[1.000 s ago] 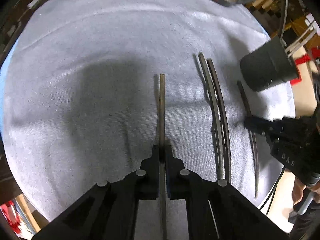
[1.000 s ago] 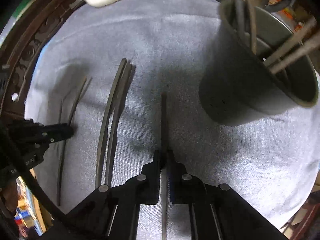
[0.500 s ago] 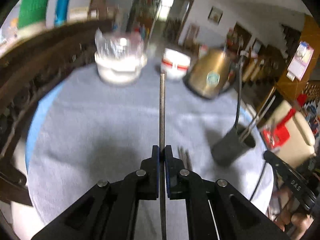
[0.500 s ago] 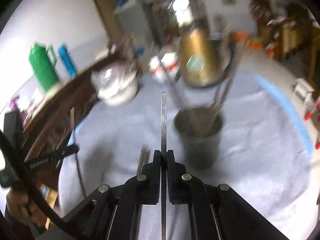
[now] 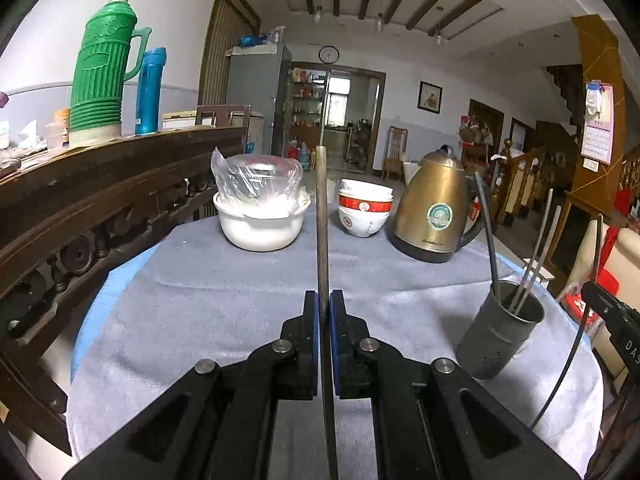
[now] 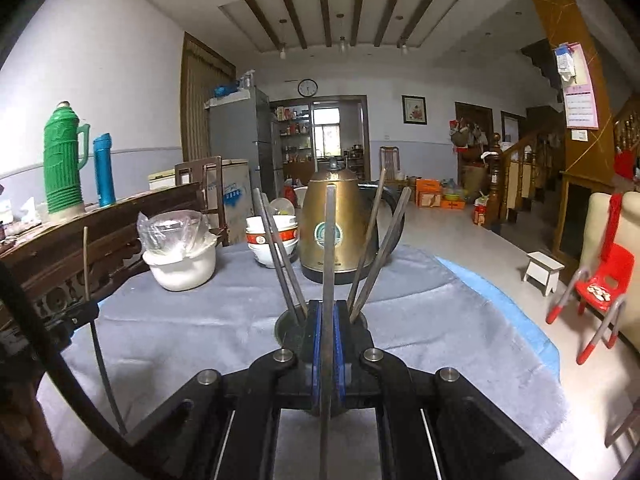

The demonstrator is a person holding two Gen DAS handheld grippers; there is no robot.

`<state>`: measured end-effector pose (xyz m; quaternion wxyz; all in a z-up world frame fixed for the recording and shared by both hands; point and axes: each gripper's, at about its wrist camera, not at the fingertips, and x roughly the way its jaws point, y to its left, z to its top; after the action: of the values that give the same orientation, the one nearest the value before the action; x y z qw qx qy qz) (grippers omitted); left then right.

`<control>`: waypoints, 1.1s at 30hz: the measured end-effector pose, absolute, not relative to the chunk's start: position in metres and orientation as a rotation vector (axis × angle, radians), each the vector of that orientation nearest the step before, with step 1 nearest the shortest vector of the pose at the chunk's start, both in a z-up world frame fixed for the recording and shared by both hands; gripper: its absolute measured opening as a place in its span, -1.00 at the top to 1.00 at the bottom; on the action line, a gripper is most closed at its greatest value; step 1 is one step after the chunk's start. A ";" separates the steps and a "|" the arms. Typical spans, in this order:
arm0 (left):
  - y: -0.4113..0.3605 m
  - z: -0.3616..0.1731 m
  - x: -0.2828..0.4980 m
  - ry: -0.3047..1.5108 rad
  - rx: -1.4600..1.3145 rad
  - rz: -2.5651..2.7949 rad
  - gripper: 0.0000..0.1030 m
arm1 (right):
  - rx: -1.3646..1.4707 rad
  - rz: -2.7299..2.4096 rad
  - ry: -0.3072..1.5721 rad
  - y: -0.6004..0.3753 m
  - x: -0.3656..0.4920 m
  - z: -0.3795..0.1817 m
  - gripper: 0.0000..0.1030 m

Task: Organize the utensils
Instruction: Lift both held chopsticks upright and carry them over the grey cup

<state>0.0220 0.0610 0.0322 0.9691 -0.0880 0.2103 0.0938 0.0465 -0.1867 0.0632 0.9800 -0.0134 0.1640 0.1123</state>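
Observation:
My left gripper point(image 5: 324, 300) is shut on a dark chopstick point(image 5: 321, 216) that points straight ahead, raised above the table. My right gripper point(image 6: 327, 312) is shut on another chopstick point(image 6: 329, 248), held just in front of the dark metal utensil cup point(image 6: 286, 326). The cup also shows in the left wrist view point(image 5: 500, 330), at the right on the grey cloth, with several chopsticks point(image 5: 536, 256) standing in it. The right gripper shows at the right edge of the left wrist view point(image 5: 612, 316). The left gripper shows at the left of the right wrist view point(image 6: 80, 314).
A white bowl with a plastic bag point(image 5: 260, 216), stacked red-and-white bowls point(image 5: 363, 210) and a brass kettle point(image 5: 434, 212) stand at the far side of the table point(image 5: 200, 300). A dark carved wooden rail point(image 5: 100, 200) runs along the left.
Both grippers have lifted their chopsticks off the cloth and tilted up from looking down at the table to level. The right gripper has come up close to the cup.

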 end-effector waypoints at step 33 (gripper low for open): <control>0.072 0.045 -0.056 0.470 -0.351 0.094 0.90 | 0.076 0.250 0.392 -0.232 -0.030 0.068 0.88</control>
<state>-0.0559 0.0716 0.0445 0.9563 -0.1727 0.2314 0.0461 -0.0303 -0.2324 0.0683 0.9724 0.0378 0.1942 0.1238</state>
